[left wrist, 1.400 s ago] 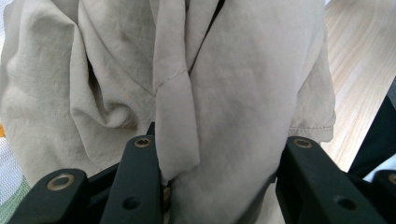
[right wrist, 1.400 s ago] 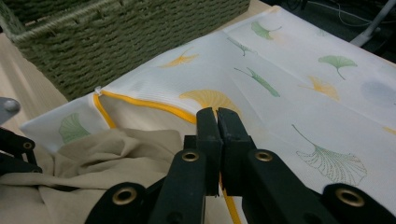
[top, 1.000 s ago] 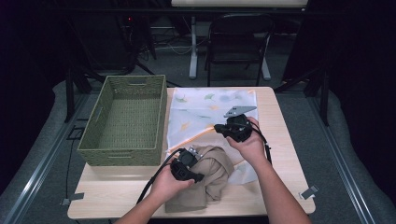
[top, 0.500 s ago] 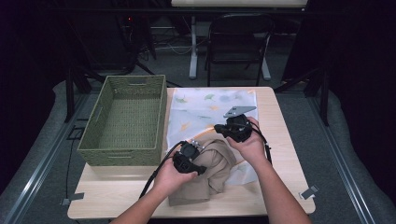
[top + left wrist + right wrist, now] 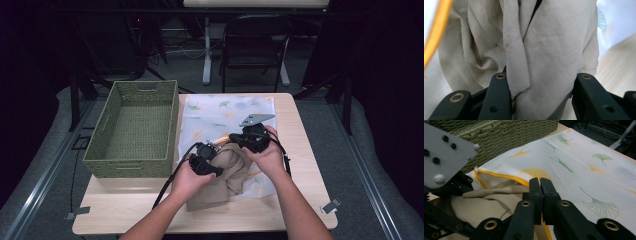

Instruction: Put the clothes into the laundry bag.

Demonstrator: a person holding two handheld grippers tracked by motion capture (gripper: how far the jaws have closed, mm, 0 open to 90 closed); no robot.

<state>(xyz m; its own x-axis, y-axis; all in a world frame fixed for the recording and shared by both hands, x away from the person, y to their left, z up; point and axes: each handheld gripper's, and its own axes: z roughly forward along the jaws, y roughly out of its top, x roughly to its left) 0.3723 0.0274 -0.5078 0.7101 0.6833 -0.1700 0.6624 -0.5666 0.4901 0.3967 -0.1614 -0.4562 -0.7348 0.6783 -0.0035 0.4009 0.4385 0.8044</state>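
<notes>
The right claw [image 5: 540, 185] pinched the yellow-trimmed mouth of the white leaf-print mesh bag [image 5: 220, 117] near the worktop's front edge, while the left claw [image 5: 541, 82] gripped the crumpled beige cloth garment [image 5: 227, 167], mostly outside.

A green woven basket [image 5: 132, 127] is sitting on the left part of the wooden desk [image 5: 305, 150], its inside bare. Behind the desk a dark folding chair [image 5: 255, 47] is standing on the grey floor [image 5: 60, 145], with cables [image 5: 185, 47] lying near it.
</notes>
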